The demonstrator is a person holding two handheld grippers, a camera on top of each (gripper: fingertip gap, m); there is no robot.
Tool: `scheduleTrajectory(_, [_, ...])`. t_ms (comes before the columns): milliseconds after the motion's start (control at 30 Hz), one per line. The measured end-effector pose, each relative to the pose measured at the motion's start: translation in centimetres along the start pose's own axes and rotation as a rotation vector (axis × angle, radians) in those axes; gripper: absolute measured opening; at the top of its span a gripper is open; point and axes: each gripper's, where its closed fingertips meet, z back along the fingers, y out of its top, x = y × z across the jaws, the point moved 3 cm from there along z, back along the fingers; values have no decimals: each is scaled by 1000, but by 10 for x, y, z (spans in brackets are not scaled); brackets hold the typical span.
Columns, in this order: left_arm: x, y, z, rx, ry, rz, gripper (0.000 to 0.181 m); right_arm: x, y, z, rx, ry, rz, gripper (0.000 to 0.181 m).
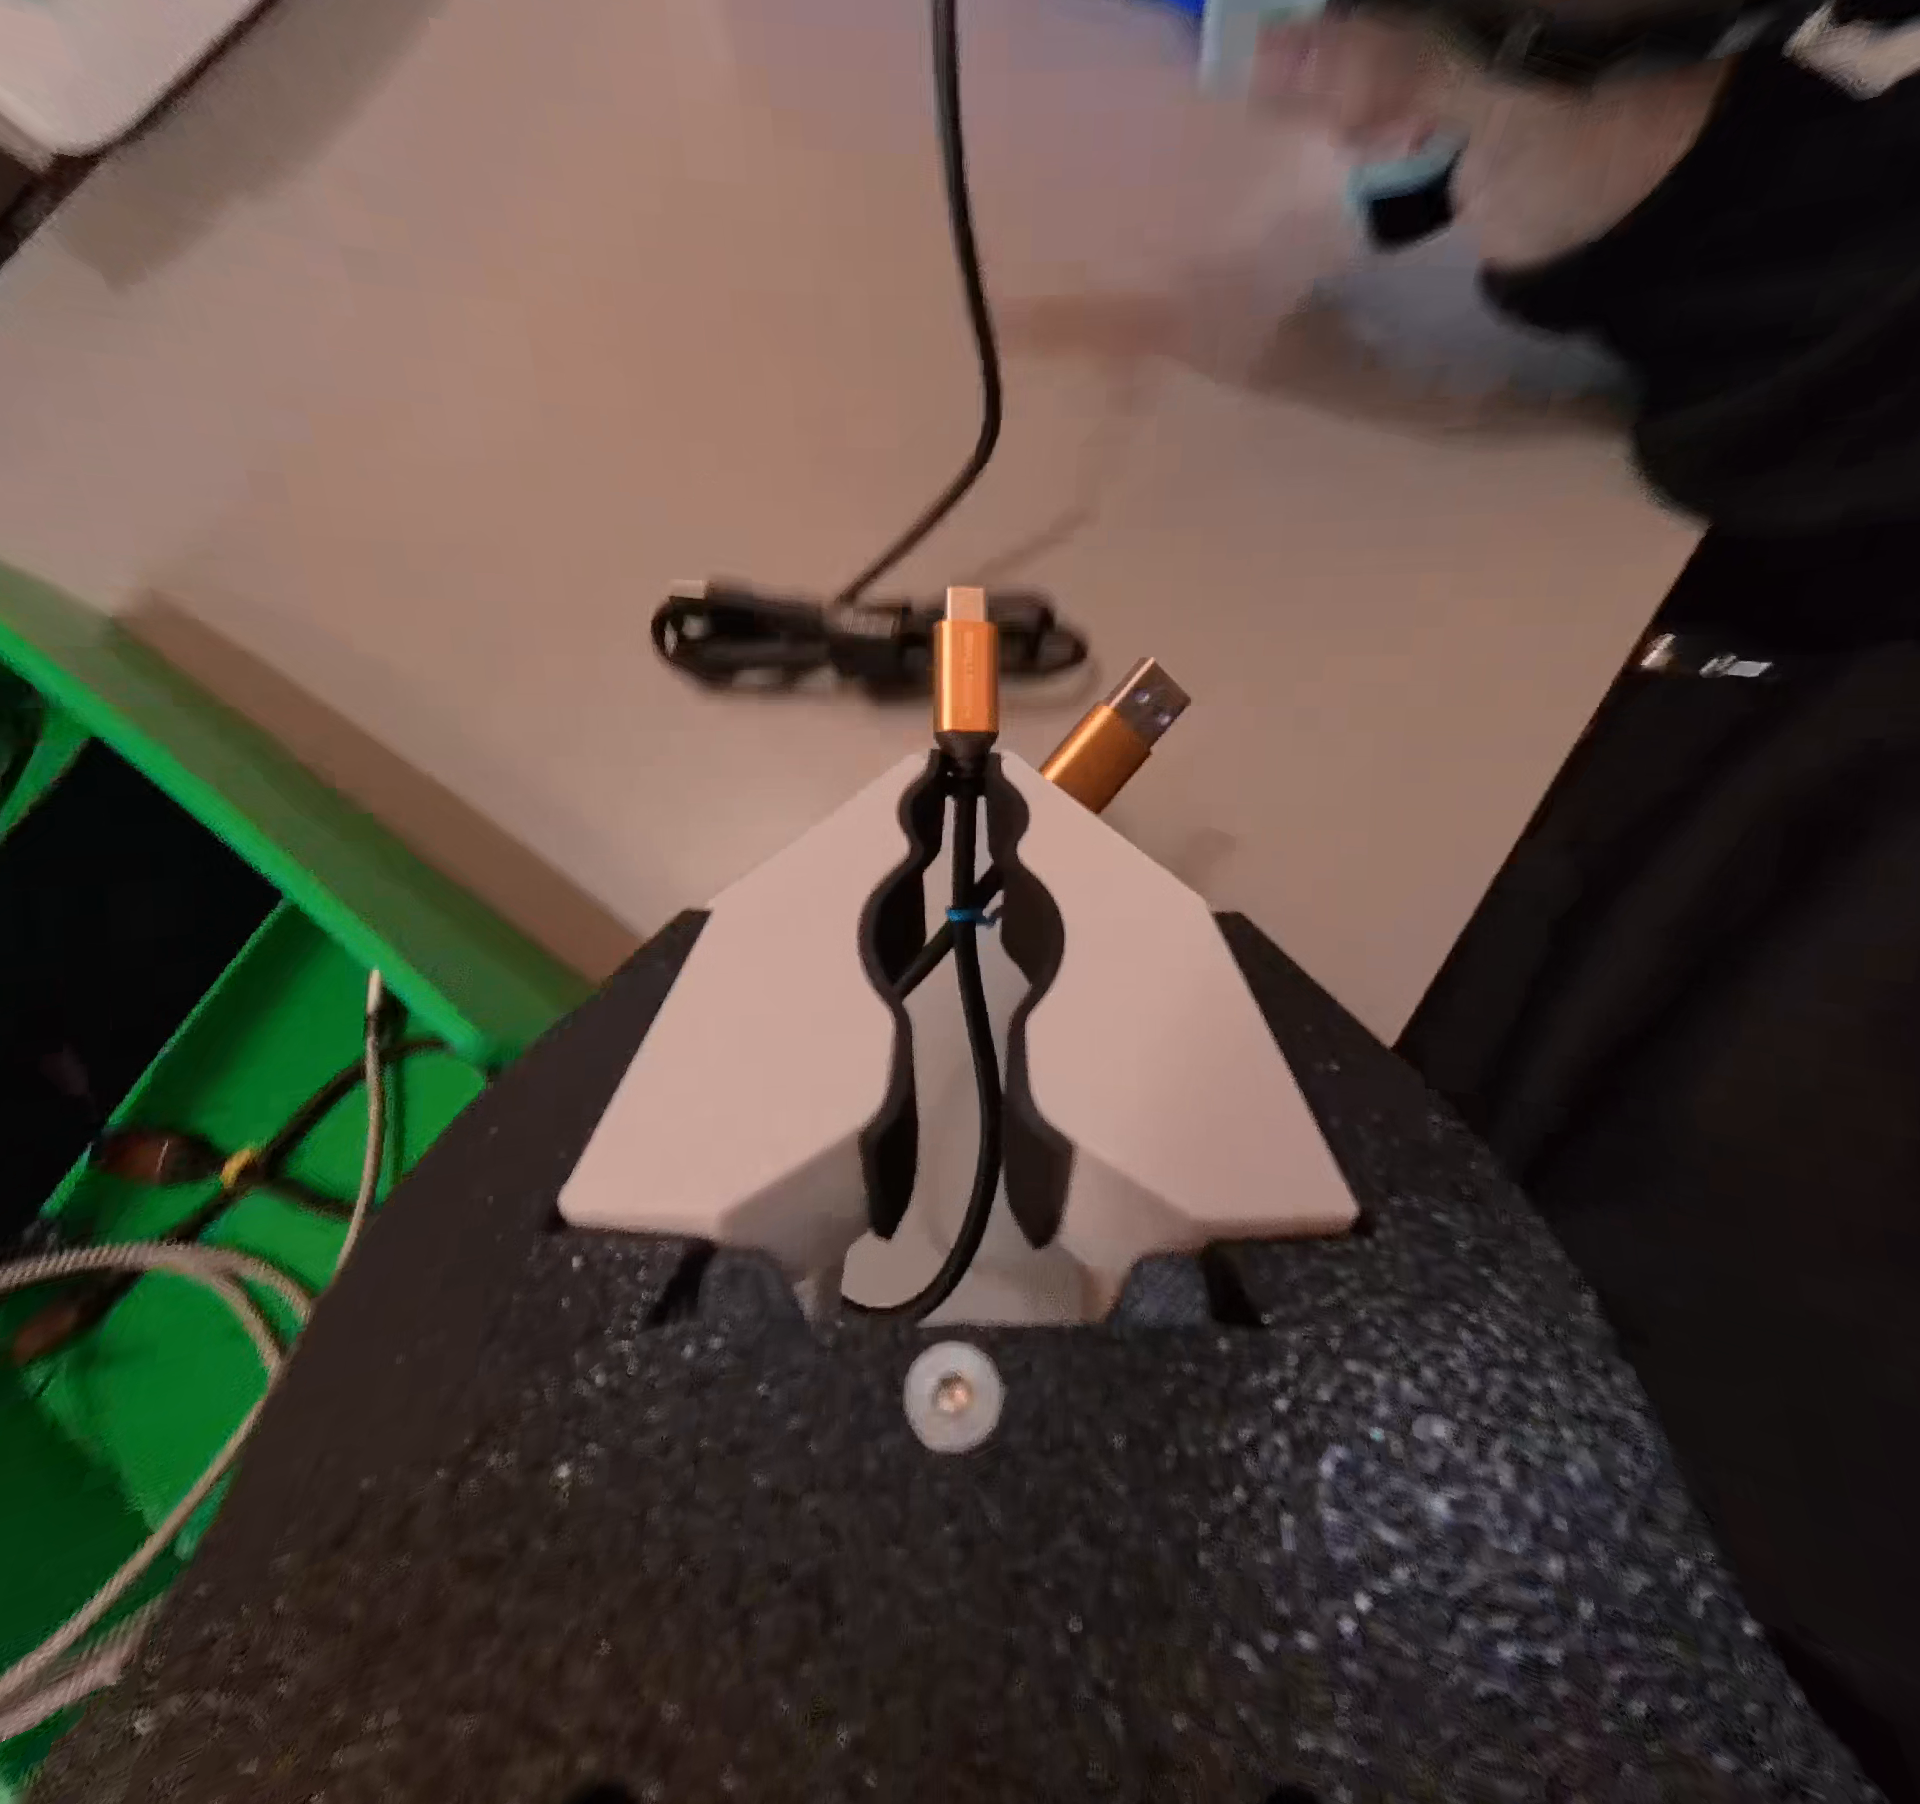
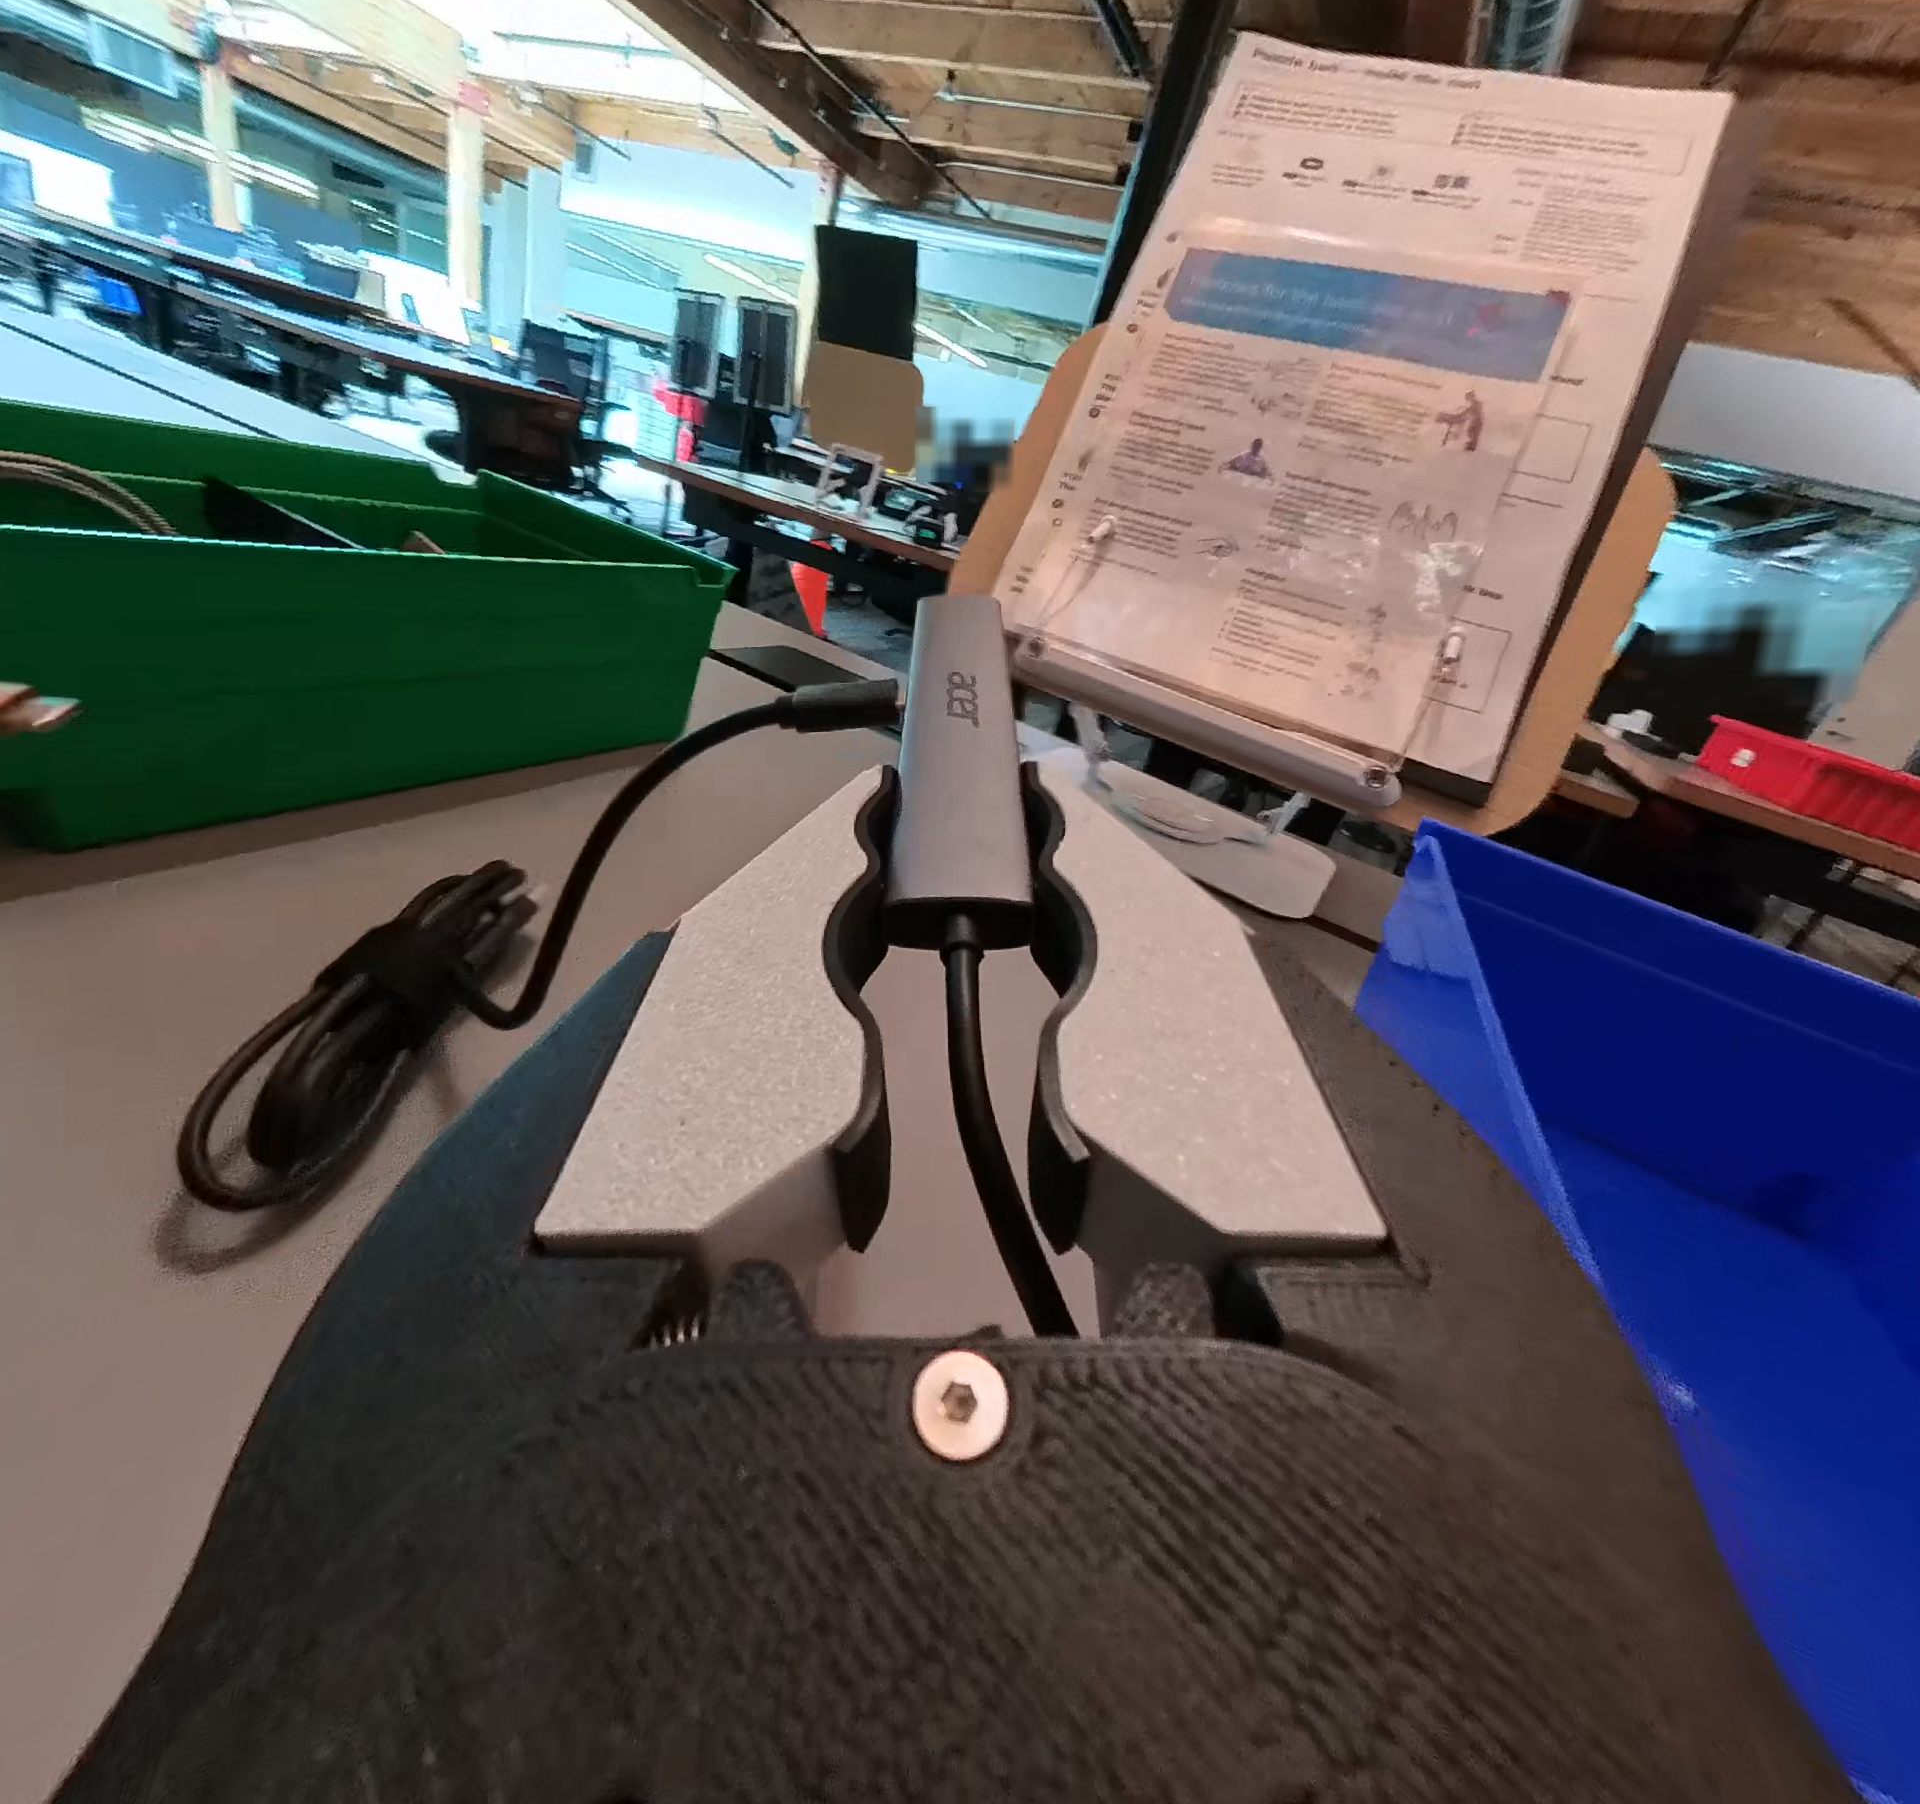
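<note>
My left gripper is shut on a black cable just behind its orange plug, which points forward. The cable's second orange plug sticks out to the right of the fingers, and its black cord loops back between them. My right gripper is shut on a grey hub and holds it tilted above the table. A black cable is plugged into the hub's left side and runs down to a bundled coil on the table. That coil also shows in the left wrist view.
A green bin stands on the left; in the left wrist view it holds braided cables. A blue bin is at the right. A stand with printed sheets rises behind the hub. A blurred hand and dark sleeve show at upper right.
</note>
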Motion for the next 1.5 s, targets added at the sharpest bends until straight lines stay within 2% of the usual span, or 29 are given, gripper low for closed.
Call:
scheduleTrajectory(33, [0, 10, -1, 32, -8, 12, 5, -4, 1, 0, 10, 28, -2, 22])
scheduleTrajectory(200, [-4, 36, -17, 86, 50, 45, 5, -25, 3, -2, 25, 134, 37, 22])
scheduleTrajectory(333, [-7, 34, -26, 77, 100, 51, 5, -40, 6, -3, 36, 198, 42, 22])
scheduleTrajectory(600, [-19, 32, -19, 110, 116, 99, 5, -77, 7, -4, 37, 360, 58, 22])
scheduleTrajectory(1100, [-19, 33, -23, 134, 101, 139, 4, -86, 6, -4, 32, 389, 56, 22])
scheduleTrajectory(1233, [-19, 35, -28, 144, 124, 119, 5, -85, 4, -4, 10, 405, 8, 23])
scheduleTrajectory(1500, [-16, 37, -30, 143, 155, 63, 4, -85, 4, -2, 3, 412, 53, 24])
